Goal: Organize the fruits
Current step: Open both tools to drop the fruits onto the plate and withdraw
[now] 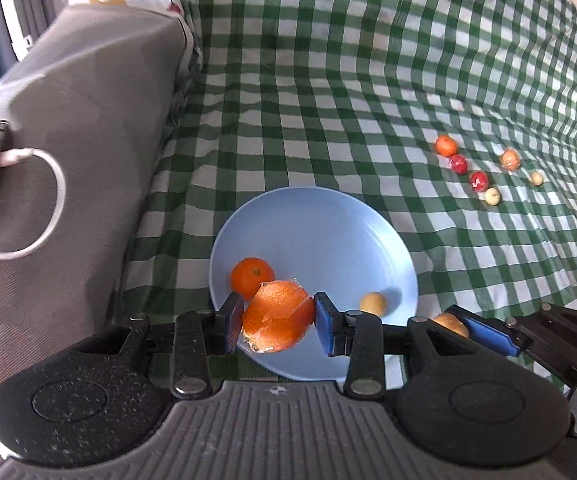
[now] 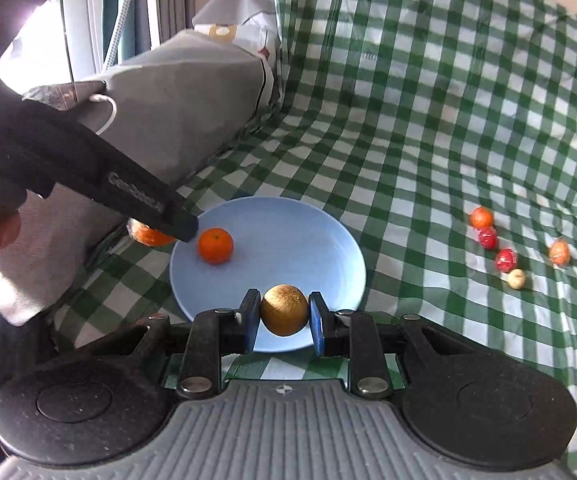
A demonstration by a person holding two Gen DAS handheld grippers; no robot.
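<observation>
The left tool (image 1: 278, 322) pinches a wrapped orange (image 1: 278, 320) and the right tool (image 2: 284, 316) pinches a brown fruit (image 2: 284, 310), both over the near rim of the blue plate (image 2: 288, 216).

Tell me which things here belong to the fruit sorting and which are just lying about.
Job: wrapped orange in left gripper, brown fruit in right gripper, blue plate, loose orange, fruits on cloth.
Lying about: grey bag, white cable.
</observation>
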